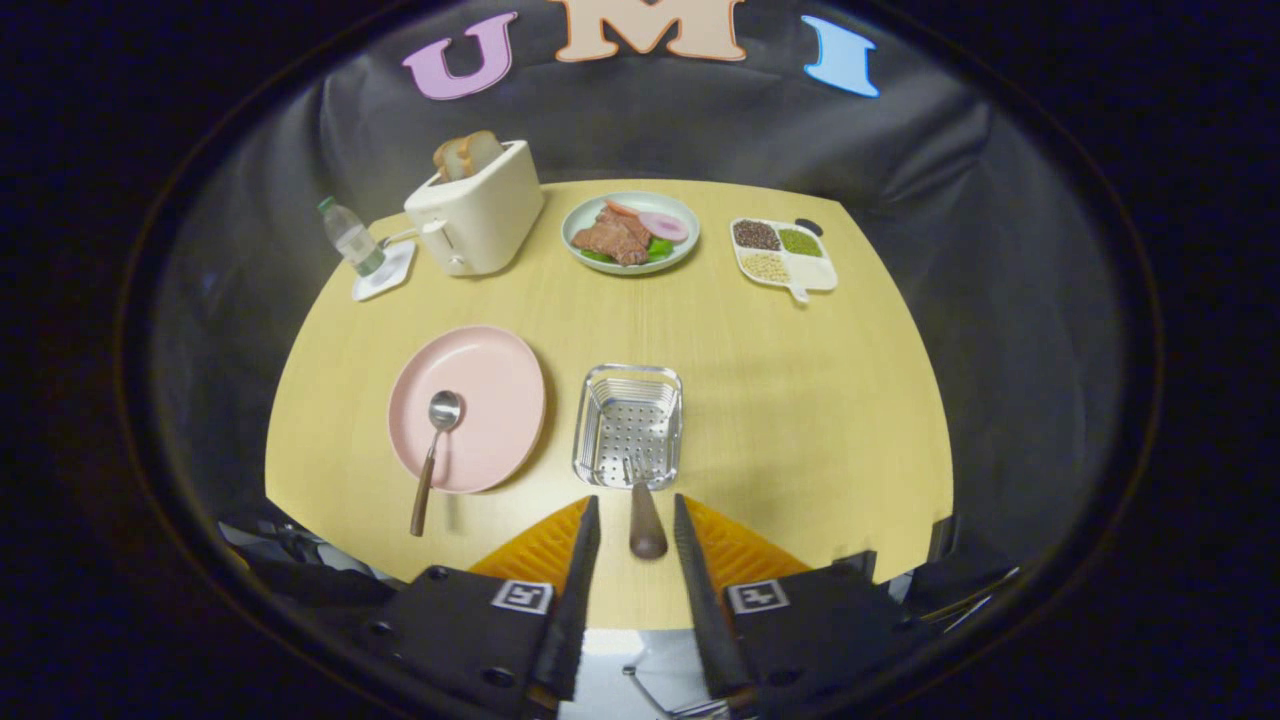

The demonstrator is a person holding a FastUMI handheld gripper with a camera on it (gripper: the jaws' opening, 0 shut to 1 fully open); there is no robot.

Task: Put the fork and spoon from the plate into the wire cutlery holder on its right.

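My tongs [636, 515] point forward and slightly down, level, both fingers [583, 560] spread a little way apart with a clear gap between them. Neither finger presses on anything; they hang above the near edge of the worktop [800, 400].

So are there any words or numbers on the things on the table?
None can be read.
Bottle label: too small to read.
Square markers on the gripper: patterns, not words.
The gripper stands open, the fork handle between its fingers.

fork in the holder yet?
In: fork tines rest in wire holder, handle sticks out between open gripper fingers, untouched.
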